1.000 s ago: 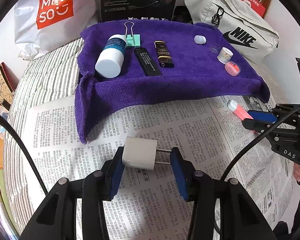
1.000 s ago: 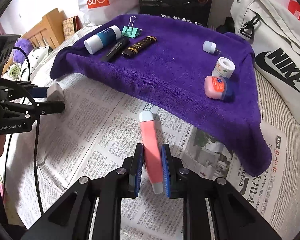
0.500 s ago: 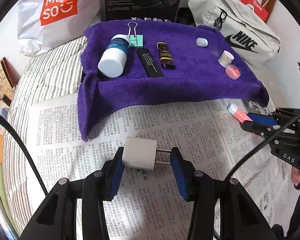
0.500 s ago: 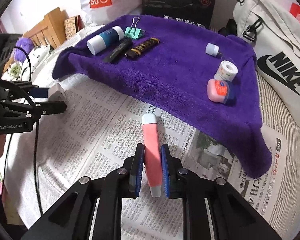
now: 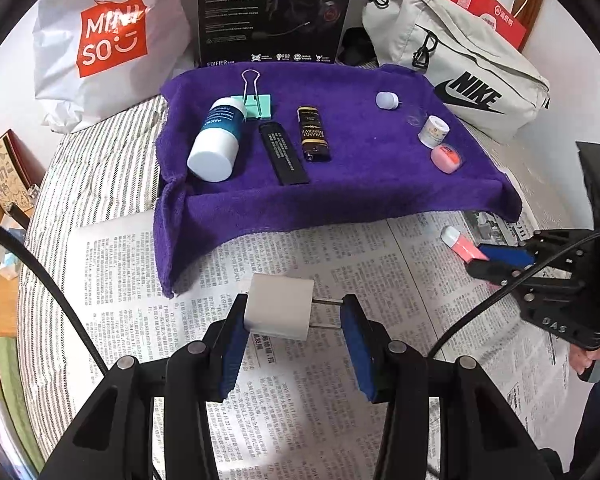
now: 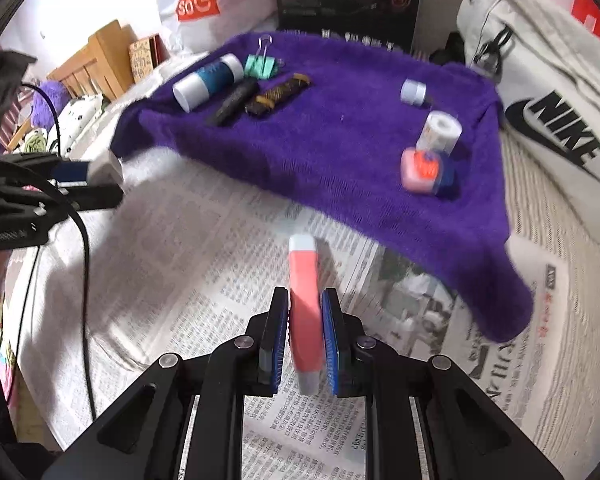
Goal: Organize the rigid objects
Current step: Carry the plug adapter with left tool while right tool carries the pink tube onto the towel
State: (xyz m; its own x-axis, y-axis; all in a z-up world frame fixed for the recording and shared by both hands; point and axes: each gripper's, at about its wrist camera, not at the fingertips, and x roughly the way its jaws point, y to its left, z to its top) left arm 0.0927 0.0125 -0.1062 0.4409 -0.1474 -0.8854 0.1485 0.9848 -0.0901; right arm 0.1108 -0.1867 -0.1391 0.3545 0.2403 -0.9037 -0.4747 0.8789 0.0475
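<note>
Above the newspaper [image 5: 340, 256] spread over the striped bedding, both grippers point steeply downward. The left gripper [image 5: 294, 320] is clamped on one white plug adapter [image 5: 278, 306]: the left pad presses the body, the right pad meets the tips of its two metal prongs, and the adapter lies crosswise between the fingers, just in front of the purple towel [image 5: 340, 192]. The right gripper [image 6: 305, 332] is closed tight on one pink tube with white ends [image 6: 305, 300], which stands lengthwise between the blue pads, its far end pointing toward the towel. The right-wrist view is motion-blurred. A hand [image 5: 596, 354] shows behind the right gripper at the edge of the left-wrist view.

Count on the towel, seven items:
- one white-and-teal bottle [image 5: 216, 142], lying on its side
- one green binder clip [image 5: 254, 102], just behind the bottle
- one flat black stick-shaped item [image 5: 284, 154]
- one dark lighter with gold lettering [image 5: 314, 134]; these four are grouped on the left side
- one small white cap [image 5: 387, 100], alone
- one small white jar [image 5: 433, 130]
- one pink tin [image 5: 445, 158], just beside the jar, right side

Behind the towel: one Miniso bag [image 5: 108, 40], one black Edifier box [image 5: 276, 12], one Nike bag [image 5: 460, 60], one red paper bag [image 5: 484, 8].
</note>
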